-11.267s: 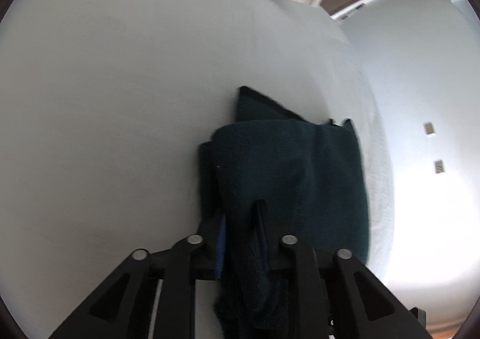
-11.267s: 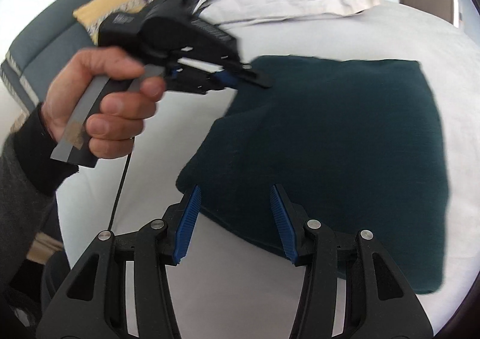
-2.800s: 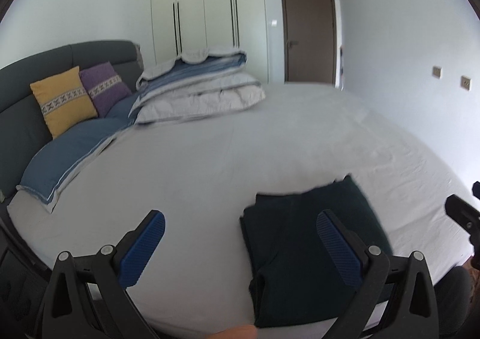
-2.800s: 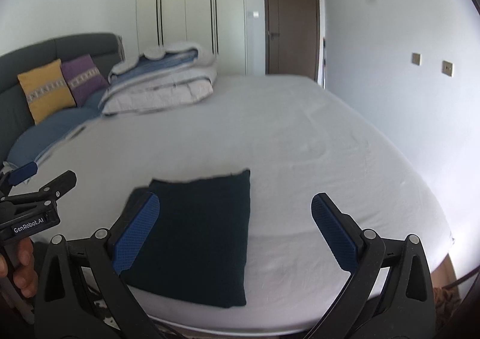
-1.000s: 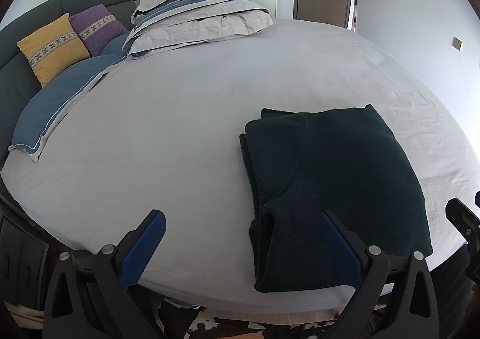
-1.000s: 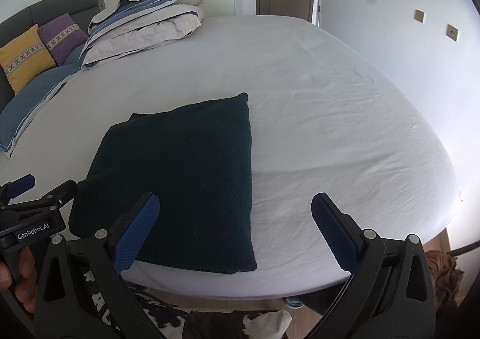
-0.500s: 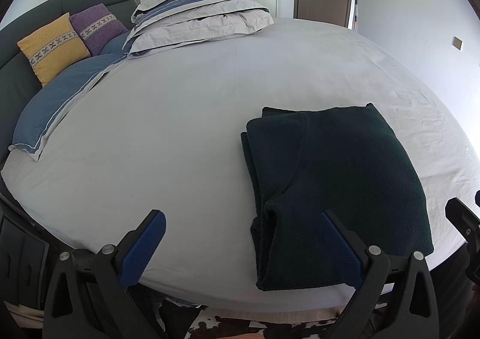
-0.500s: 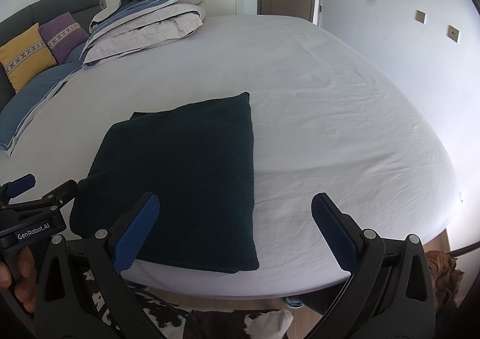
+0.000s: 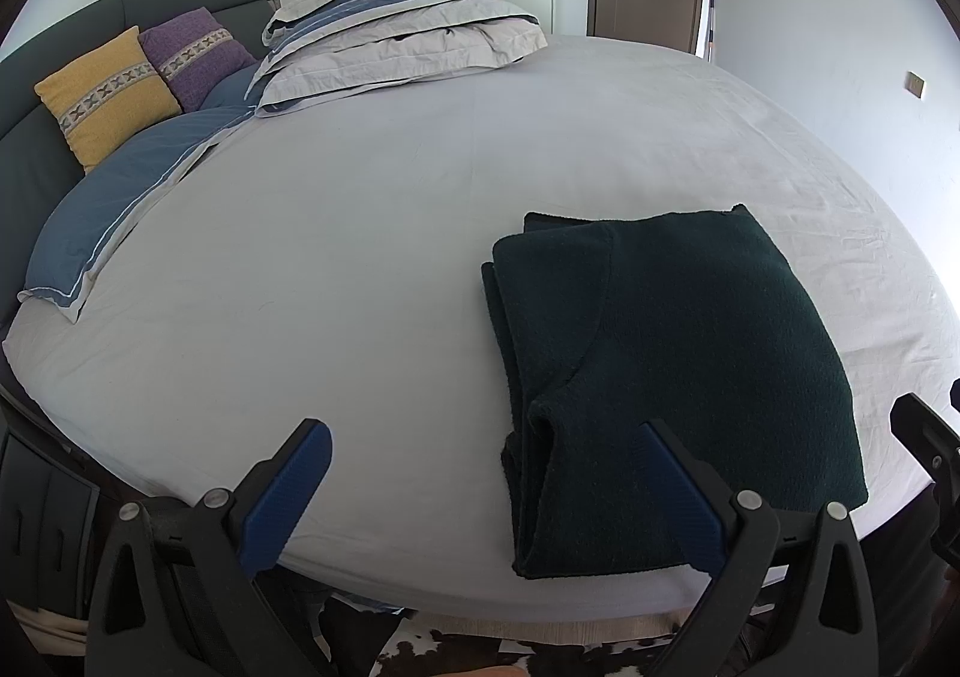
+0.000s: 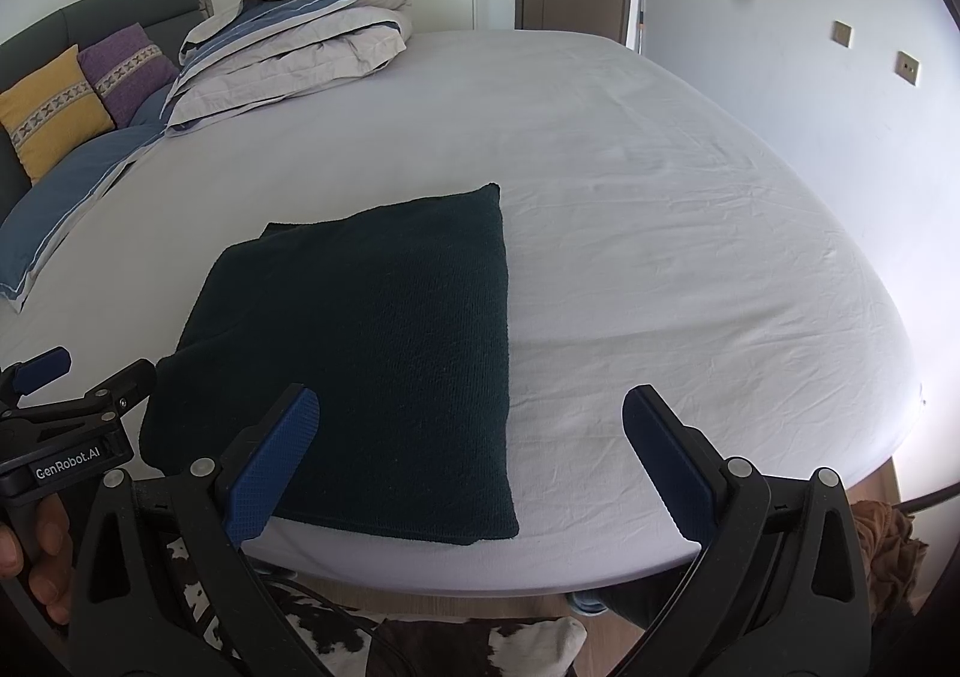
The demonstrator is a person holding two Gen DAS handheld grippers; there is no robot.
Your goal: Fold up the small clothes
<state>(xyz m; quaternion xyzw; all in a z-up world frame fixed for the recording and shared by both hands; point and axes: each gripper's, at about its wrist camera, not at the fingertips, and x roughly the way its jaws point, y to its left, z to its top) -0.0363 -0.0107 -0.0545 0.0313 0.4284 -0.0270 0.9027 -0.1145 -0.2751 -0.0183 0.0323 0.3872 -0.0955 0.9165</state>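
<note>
A dark green garment [image 9: 672, 371], folded into a neat rectangle, is seen lying flat at the near edge of the bed [image 9: 390, 233], toward its near right corner in the left wrist view. Both grippers are held clear of it, short of the bed's edge: the left gripper [image 9: 480, 491] with its blue-padded jaws spread wide and nothing between them, the right gripper [image 10: 471, 455] likewise wide open and empty. The stacked folds along the garment's left side are shown only by the left wrist camera; the smooth top face and straight right edge are shown by the right wrist camera, where the left gripper's black body and a hand [image 10: 30, 545] gripping it are also caught at the left border. A folded duvet [image 9: 402, 35], a yellow cushion [image 9: 108, 95] and a purple cushion [image 9: 195, 56] are seen at the far left corner. Compared with half a second ago, nothing is seen to have shifted.
</note>
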